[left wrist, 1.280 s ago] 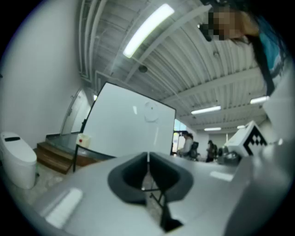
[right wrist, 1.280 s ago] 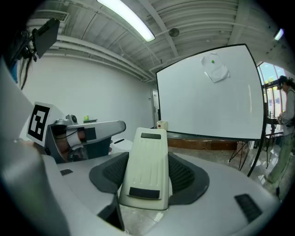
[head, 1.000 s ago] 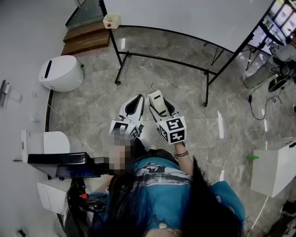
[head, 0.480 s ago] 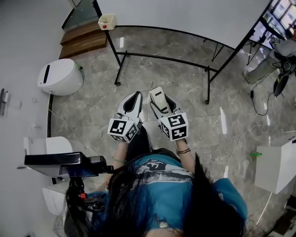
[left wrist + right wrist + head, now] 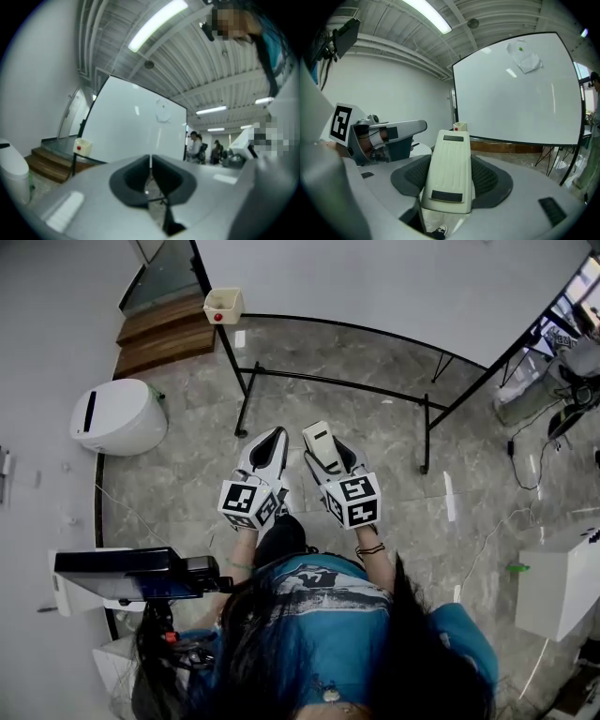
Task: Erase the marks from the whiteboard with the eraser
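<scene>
Eraser: the cream eraser (image 5: 449, 173) sits clamped lengthwise in the jaws of the right gripper (image 5: 328, 457), held low before the person.
Left gripper (image 5: 270, 448): jaws pressed together, nothing between them.
Progress: not started, I judge; faint marks (image 5: 525, 58) remain high on the whiteboard (image 5: 515, 103), which is well apart.
Left: approach, raise, wipe.
Around: black stand bars (image 5: 328, 381) ahead; small cream box (image 5: 224, 306); white rounded bin (image 5: 117, 416), clear of the path.

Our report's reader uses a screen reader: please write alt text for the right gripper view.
The right tool is shut on a cream eraser, which points toward a black-framed whiteboard standing ahead. Faint marks sit near the board's top edge.
</scene>
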A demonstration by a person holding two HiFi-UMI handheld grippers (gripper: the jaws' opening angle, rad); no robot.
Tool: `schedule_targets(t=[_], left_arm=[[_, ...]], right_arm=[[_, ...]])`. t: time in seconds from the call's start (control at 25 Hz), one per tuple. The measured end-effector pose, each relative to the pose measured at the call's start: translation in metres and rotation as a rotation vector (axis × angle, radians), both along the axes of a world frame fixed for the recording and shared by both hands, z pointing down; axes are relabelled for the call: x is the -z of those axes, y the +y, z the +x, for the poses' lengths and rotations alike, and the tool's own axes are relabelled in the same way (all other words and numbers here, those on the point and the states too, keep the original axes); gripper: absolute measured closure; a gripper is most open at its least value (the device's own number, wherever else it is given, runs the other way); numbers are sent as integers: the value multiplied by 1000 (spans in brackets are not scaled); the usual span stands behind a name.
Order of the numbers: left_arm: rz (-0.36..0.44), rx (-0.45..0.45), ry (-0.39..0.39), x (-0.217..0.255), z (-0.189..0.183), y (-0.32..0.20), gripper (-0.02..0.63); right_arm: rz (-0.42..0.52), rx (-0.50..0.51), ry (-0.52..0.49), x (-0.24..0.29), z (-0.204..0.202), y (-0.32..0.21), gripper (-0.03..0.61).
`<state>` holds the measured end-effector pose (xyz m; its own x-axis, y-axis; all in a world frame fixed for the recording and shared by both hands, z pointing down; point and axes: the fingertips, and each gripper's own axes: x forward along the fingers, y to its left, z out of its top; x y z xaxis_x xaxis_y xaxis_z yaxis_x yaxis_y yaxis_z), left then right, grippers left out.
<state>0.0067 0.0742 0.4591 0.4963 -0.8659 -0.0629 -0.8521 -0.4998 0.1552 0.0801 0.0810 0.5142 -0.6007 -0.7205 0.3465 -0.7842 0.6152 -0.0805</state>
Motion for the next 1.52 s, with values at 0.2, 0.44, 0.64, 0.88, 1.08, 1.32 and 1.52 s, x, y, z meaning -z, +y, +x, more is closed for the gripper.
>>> schedule_targets(t=[0.2, 0.44, 0.64, 0.88, 1.08, 1.32, 1.52], left_arm=[[7, -5, 15, 10, -44, -61, 612], [-2, -41, 22, 5, -81, -116, 612], [-11, -55, 42, 0, -103, -148, 612], [-40, -88, 68, -8, -104, -165, 612], [-67, -99, 80, -17, -100, -180, 612], [-76, -84, 69, -19, -99, -212, 612], [-62, -64, 57, -14, -98, -254, 612]], right_arm=[[9, 1, -11, 12, -46, -59, 314], [-5, -17, -13, 10, -87, -115, 314], [-12, -56, 5, 6, -100, -147, 314], [17, -77, 67, 10, -100, -165, 314], [107, -70, 130, 31, -94, -199, 314], [221, -56, 174, 70, -83, -269, 314], [341, -43, 221, 108, -76, -334, 314]])
